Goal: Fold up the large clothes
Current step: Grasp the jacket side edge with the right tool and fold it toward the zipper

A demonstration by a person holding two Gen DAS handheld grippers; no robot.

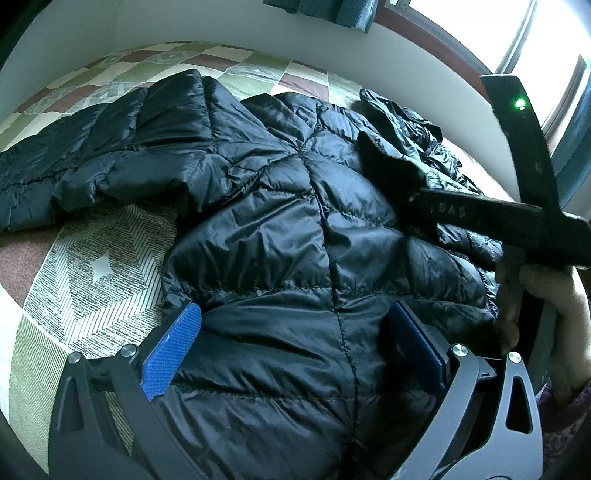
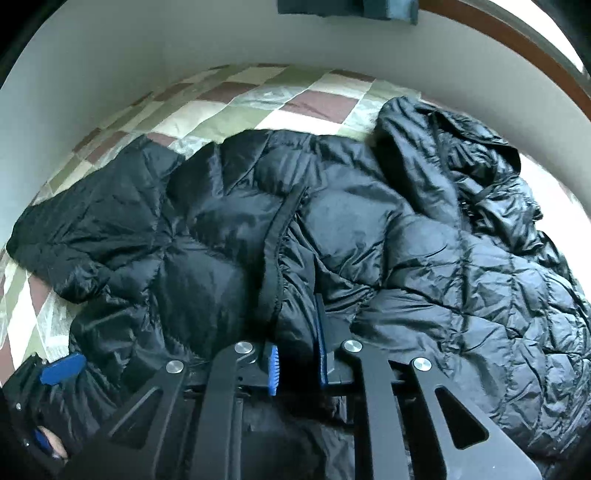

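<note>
A large black quilted puffer jacket [image 1: 280,206] lies spread on a patchwork bedspread [image 1: 92,266]. My left gripper [image 1: 295,332] is open, its blue pads wide apart over the jacket's near part. In the right wrist view the jacket [image 2: 461,280] fills the bed, hood bunched at the far right. My right gripper [image 2: 297,354] is shut on a fold of the jacket's edge with a black trim. The right gripper's body also shows at the right of the left wrist view [image 1: 480,214], held by a hand. The left gripper's blue pad shows at the lower left of the right wrist view [image 2: 61,367].
The bedspread [image 2: 258,107] runs to a white wall [image 2: 147,55] behind. A window [image 1: 535,44] with a brown frame is at the upper right. Teal fabric [image 1: 325,11] hangs at the top.
</note>
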